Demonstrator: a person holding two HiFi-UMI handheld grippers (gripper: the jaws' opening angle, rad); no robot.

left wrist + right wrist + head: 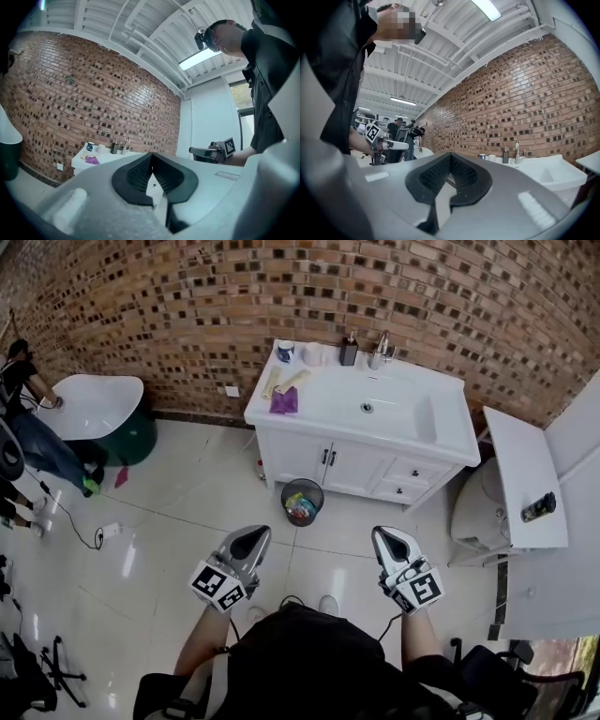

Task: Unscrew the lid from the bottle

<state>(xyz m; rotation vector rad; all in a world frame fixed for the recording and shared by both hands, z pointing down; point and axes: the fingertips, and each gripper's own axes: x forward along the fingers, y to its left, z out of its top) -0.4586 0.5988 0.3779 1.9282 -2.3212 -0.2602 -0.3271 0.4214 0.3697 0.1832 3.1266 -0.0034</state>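
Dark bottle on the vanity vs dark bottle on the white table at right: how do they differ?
The dark narrow-topped bottle stands upright beside the tap on the white vanity top. The dark cylindrical bottle lies on its side, alone on the white table. Both are dark and small.

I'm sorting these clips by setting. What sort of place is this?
Probably a bathroom set-up: a white vanity with a sink stands against a brick wall, a toilet beside it, and a white bathtub at left.
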